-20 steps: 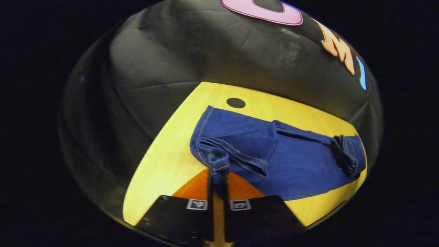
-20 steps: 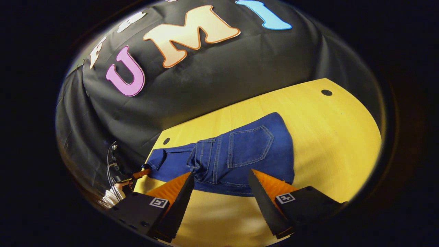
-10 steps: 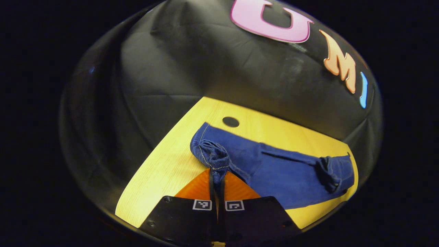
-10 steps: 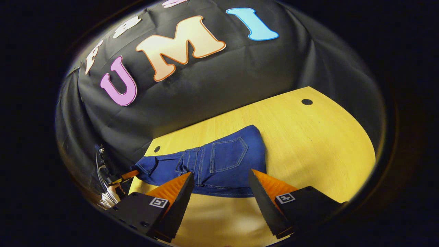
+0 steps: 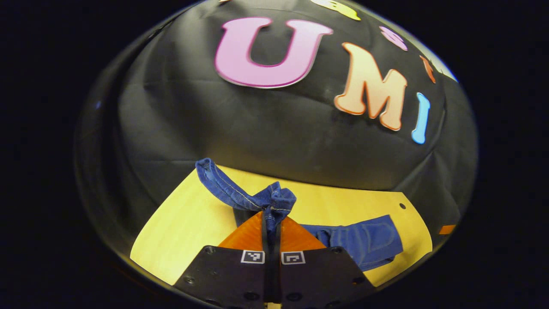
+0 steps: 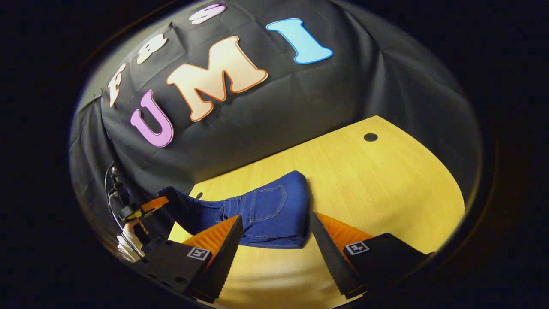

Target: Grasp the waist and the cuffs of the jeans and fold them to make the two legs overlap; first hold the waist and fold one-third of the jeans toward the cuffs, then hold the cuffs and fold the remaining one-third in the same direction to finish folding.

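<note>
Jeans [image 6: 266,214] lie on the yellow table [image 6: 386,180], long axis running left-right across the right gripper view, waist end folded, pocket up. Cuffs [image 5: 274,199] lifted clear of the table, pinched in the left gripper [image 5: 271,227], both fingers clamped on the denim. Right gripper [image 6: 274,240] hangs spread and empty, just short of the waist end. Judgement: the cuffs must travel along that axis toward the waist; left has them.
</note>
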The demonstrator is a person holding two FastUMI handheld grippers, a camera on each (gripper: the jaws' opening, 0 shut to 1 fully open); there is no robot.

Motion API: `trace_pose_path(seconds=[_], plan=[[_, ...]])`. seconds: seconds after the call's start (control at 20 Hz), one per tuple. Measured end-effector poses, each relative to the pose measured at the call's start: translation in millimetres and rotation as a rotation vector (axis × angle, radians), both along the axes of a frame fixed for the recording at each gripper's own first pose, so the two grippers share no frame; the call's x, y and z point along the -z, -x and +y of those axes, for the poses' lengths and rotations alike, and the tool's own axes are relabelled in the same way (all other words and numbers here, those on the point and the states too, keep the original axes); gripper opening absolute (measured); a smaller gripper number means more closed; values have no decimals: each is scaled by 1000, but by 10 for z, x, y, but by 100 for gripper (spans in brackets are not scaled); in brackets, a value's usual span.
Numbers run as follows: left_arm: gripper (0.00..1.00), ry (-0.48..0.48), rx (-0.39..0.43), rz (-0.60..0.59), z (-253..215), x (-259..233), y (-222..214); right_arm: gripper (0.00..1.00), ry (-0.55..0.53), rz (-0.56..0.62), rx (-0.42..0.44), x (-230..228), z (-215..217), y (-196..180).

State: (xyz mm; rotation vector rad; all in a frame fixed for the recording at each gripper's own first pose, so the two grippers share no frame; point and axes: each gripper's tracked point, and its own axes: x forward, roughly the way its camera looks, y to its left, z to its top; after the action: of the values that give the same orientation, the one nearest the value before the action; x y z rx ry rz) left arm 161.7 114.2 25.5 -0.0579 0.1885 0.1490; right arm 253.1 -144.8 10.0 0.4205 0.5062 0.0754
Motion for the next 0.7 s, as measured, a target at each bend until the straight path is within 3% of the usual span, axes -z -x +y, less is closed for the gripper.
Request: trace_pose_path(seconds=[0.3,0.7], plan=[[0,-70,124,-10,-1195,-235,-428,97,24,2,11,-35,-726,84],[0,-188,300,54,-2444,43,-753,98,31,8,-33,50,-956,195]])
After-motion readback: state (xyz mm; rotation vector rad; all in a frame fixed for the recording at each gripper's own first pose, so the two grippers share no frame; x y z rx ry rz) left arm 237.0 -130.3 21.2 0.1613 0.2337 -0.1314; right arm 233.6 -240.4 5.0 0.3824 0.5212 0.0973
